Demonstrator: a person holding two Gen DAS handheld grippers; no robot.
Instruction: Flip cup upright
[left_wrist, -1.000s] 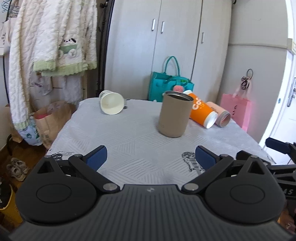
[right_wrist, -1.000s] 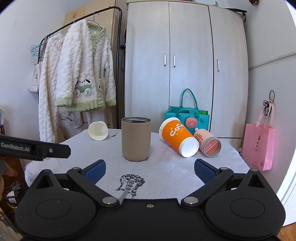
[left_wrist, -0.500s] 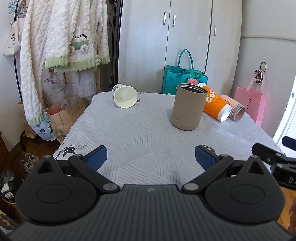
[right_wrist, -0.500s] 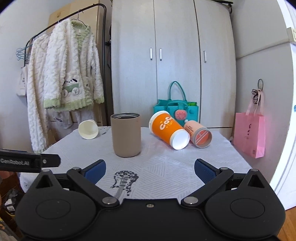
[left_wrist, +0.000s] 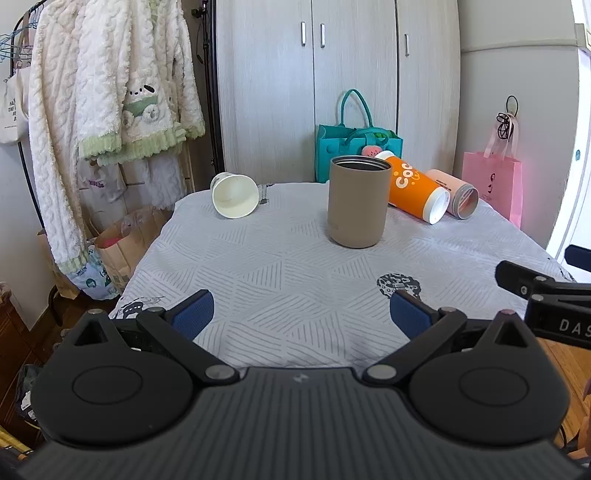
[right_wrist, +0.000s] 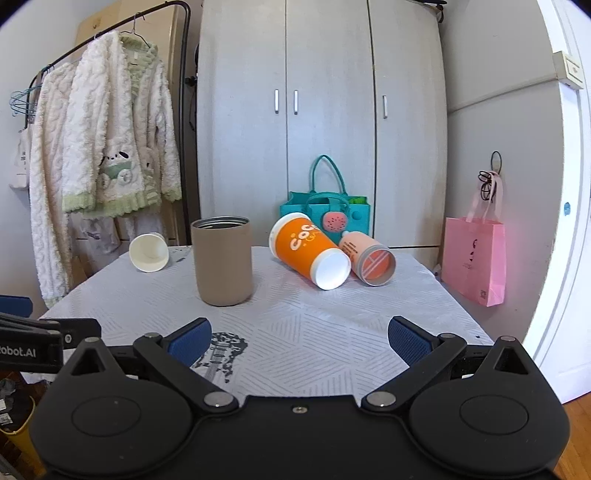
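A tan tumbler (left_wrist: 357, 202) (right_wrist: 222, 260) stands upright mid-table. A white paper cup (left_wrist: 235, 195) (right_wrist: 149, 252) lies on its side at the far left, mouth toward me. An orange cup (left_wrist: 413, 192) (right_wrist: 308, 255) and a pink cup (left_wrist: 453, 193) (right_wrist: 368, 258) lie on their sides at the far right. My left gripper (left_wrist: 301, 316) is open and empty above the table's near edge. My right gripper (right_wrist: 298, 338) is open and empty, also at the near edge, well short of the cups.
The table has a white patterned cloth (left_wrist: 295, 266). A teal bag (right_wrist: 327, 218) stands behind it by the wardrobe (right_wrist: 321, 110). A pink bag (right_wrist: 474, 258) hangs on the right wall. Robes (left_wrist: 110, 92) hang on a rack at left, with paper bags (left_wrist: 122, 243) below.
Both grippers have drawn back and risen slightly; the cups sit farther off in the views. Nothing on the table has moved.
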